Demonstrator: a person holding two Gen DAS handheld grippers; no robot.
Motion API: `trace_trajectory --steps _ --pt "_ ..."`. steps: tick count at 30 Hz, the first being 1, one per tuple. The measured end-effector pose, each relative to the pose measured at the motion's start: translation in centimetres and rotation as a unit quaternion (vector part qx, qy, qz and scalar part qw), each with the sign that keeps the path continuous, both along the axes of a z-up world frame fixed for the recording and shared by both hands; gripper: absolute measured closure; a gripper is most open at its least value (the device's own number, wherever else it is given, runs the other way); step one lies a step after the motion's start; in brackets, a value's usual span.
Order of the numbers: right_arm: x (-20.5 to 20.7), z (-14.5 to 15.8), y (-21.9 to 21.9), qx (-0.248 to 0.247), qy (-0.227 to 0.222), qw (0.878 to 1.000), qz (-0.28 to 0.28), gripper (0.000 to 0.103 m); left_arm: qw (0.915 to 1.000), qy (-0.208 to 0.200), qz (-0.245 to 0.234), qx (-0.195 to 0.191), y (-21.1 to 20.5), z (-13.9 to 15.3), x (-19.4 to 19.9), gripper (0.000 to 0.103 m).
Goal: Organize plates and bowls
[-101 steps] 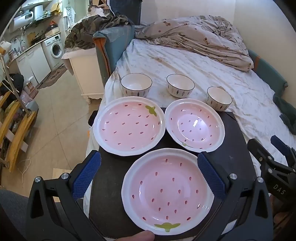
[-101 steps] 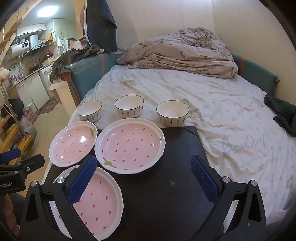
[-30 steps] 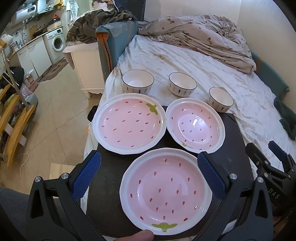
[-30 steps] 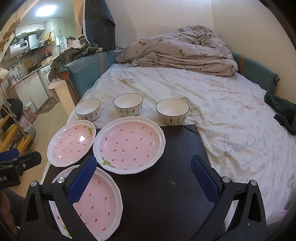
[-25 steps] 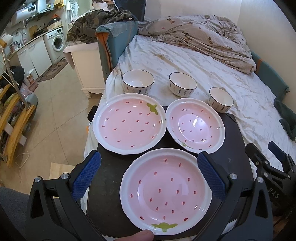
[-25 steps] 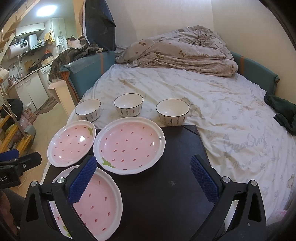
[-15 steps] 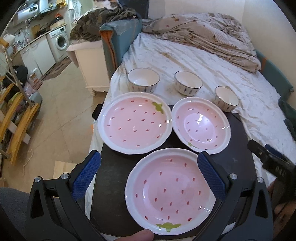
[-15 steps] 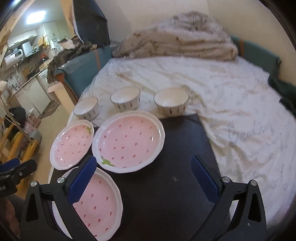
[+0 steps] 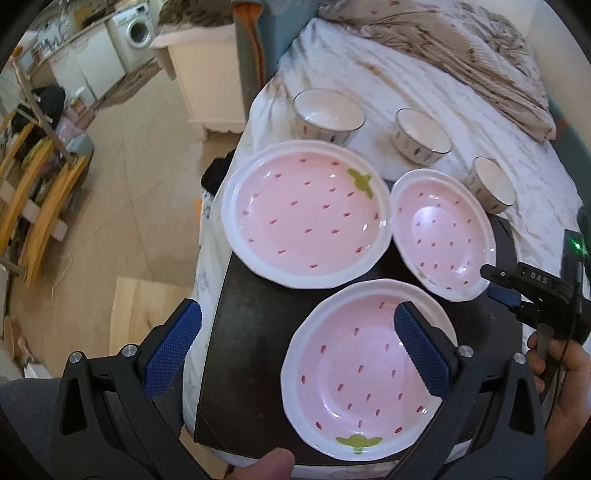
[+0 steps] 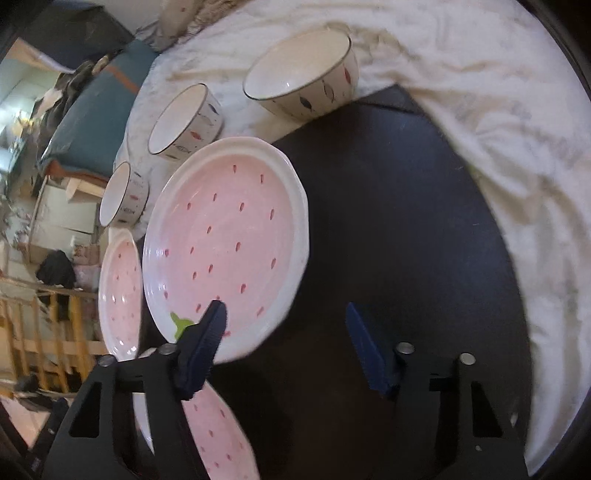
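Note:
Three pink strawberry plates lie on a black mat (image 9: 258, 332): a large one (image 9: 306, 218) at the far left, one at the right (image 9: 443, 232) and a near one (image 9: 369, 365). Three white bowls (image 9: 327, 114) (image 9: 423, 134) (image 9: 493, 184) stand on the bedsheet behind them. My left gripper (image 9: 297, 347) hangs open above the near plate's left side, with nothing between its fingers. My right gripper (image 10: 284, 314) is rolled and low at the right plate (image 10: 225, 243). Its jaws are closing with that plate's near rim between them, and the pads do not touch it.
The mat lies on a bed with a white sheet (image 10: 498, 147) and a rumpled duvet (image 9: 461, 48) at the back. Left of the mat's edge is open floor (image 9: 122, 206), with a white cabinet (image 9: 207, 85), a washing machine (image 9: 135, 31) and a wooden rack (image 9: 33, 195). A hand (image 9: 569, 387) holds the right gripper.
My right gripper dropped toward the right plate, rolled, and its jaws narrowed around the rim. My left gripper drifted left, so the near plate now lies under its right finger.

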State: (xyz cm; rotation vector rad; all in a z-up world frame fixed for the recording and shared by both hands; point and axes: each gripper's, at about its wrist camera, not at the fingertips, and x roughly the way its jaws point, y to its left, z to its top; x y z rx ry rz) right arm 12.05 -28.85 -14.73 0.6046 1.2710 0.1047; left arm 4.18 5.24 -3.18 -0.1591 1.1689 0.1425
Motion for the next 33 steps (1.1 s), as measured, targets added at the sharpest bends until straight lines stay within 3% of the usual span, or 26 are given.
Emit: trace_trajectory --steps 1,3,6,9,15,21,28,33 --pt "0.5 -0.8 0.1 0.024 0.011 1.000 -0.001 0.047 1.0000 0.006 0.002 -0.007 0.2 -0.2 0.0 0.000" --pt "1.3 -1.8 0.8 0.041 0.026 0.999 0.010 0.065 0.9997 0.018 0.001 -0.019 0.3 -0.6 0.0 0.000" --pt "1.9 -2.5 1.5 0.013 0.037 0.999 0.015 0.082 0.9995 0.024 -0.005 -0.019 0.0 -0.8 0.1 0.000" --pt "1.9 -2.6 0.8 0.010 0.031 0.999 -0.005 0.089 0.9995 0.025 -0.009 -0.017 -0.2 -0.9 0.2 0.000" --pt "0.9 -1.8 -2.3 -0.003 0.012 0.999 -0.031 0.091 0.9990 0.029 -0.018 -0.027 -0.8 -0.9 0.2 0.000" --pt "-1.7 -1.5 -6.1 -0.024 0.031 0.998 -0.039 0.091 0.9975 0.030 -0.064 -0.008 -3.4 -0.9 0.8 0.000" --pt "-2.9 -1.1 -9.5 -0.051 0.042 0.997 -0.033 0.090 0.9967 0.031 -0.075 -0.003 -5.6 -0.7 1.8 0.001" --pt "-3.7 -1.1 -11.1 -0.015 0.050 0.998 -0.019 0.091 0.9957 0.023 -0.086 0.027 -8.1 -0.2 4.2 0.001"
